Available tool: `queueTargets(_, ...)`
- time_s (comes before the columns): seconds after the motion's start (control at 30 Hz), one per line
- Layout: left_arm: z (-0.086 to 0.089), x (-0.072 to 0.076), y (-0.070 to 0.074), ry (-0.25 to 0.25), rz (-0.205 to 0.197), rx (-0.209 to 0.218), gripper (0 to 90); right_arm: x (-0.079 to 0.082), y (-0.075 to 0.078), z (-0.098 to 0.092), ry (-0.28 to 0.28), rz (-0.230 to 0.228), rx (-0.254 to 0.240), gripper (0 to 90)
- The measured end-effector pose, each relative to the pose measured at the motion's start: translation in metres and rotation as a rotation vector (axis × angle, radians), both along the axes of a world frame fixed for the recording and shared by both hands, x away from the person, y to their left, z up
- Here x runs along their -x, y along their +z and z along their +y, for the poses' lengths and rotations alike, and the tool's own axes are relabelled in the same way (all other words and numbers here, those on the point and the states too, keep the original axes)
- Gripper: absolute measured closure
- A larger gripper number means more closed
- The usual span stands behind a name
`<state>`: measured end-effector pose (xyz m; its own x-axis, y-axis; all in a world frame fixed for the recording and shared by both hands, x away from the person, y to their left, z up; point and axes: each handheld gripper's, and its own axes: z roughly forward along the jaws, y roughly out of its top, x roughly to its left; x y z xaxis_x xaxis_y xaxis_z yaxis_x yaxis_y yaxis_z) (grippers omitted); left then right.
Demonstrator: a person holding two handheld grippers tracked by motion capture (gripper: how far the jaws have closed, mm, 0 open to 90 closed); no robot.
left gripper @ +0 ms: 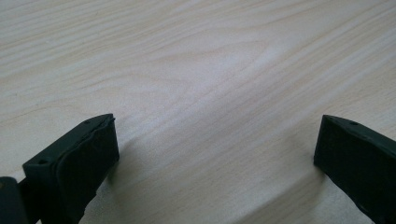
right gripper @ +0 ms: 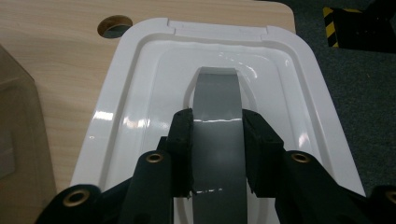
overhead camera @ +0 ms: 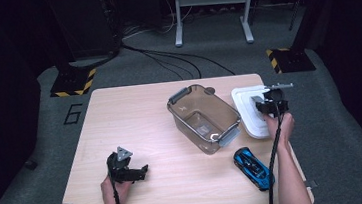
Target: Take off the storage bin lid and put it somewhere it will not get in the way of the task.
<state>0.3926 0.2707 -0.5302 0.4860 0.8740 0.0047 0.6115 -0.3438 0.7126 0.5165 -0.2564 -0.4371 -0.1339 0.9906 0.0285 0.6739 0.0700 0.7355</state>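
Right gripper (right gripper: 217, 154) is clamped on the grey handle (right gripper: 217, 116) of the white lid (right gripper: 140, 93), which lies flat at the table's right edge beside the clear bin (overhead camera: 203, 117). Best to lift straight up, keep the lid level, then centre it over the bin. Left gripper (left gripper: 215, 154) rests jaws apart, empty, on the wood table (overhead camera: 135, 116). Blue toy car (overhead camera: 253, 168) lies near the front. Dark room, grey carpet, floor cables.

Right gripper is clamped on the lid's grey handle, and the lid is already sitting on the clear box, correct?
Not quite. The right gripper is clamped on the grey handle, but the lid lies on the table beside the clear box, not on it. The high view shows the box open, with the lid to its right.
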Motion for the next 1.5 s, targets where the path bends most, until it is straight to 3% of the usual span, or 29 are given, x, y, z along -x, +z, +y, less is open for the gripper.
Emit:
queueTargets(0.43,0.0,0.0,0.0,0.004,-0.002,0.005,0.0,-0.007,-0.028,0.005,-0.016,0.042,-0.026,66.8)
queueTargets(1.03,0.0,0.0,0.0,0.0,-0.001,0.0,0.0,-0.017,-0.046,0.008,0.01,0.086,0.007,66.1)
queueTargets(1.07,0.0,0.0,0.0,0.001,-0.001,0.0,0.0,-0.017,-0.047,0.008,0.016,0.082,0.007,63.1)
queueTargets(1.1,0.0,0.0,0.0,0.001,-0.001,0.0,0.0,-0.017,-0.048,0.007,0.025,0.099,-0.009,50.5)
queueTargets(1.13,0.0,0.0,0.0,0.0,-0.001,0.0,0.0,-0.017,-0.048,0.007,0.025,0.099,-0.009,50.5)
queueTargets(1.17,0.0,0.0,0.0,0.004,-0.003,0.004,0.0,-0.014,-0.048,0.007,0.031,0.103,-0.007,37.9)
queueTargets(1.2,0.0,0.0,0.0,0.0,-0.001,-0.001,0.0,-0.014,-0.048,0.007,0.031,0.103,-0.007,37.9)
queueTargets(1.23,0.0,0.0,0.0,0.002,-0.002,0.002,0.0,-0.009,-0.045,0.006,0.04,0.091,-0.009,29.0)
queueTargets(1.4,0.0,0.0,0.0,0.0,-0.001,0.0,0.0,0.002,-0.036,0.002,0.073,0.081,-0.041,18.9)
queueTargets(1.43,0.0,0.0,0.0,0.0,-0.001,-0.001,0.1,0.009,-0.029,0.0,0.101,0.077,-0.046,15.6)
queueTargets(1.5,0.0,0.0,0.0,0.0,-0.002,-0.001,0.1,0.012,-0.026,0.0,0.112,0.068,-0.042,15.2)
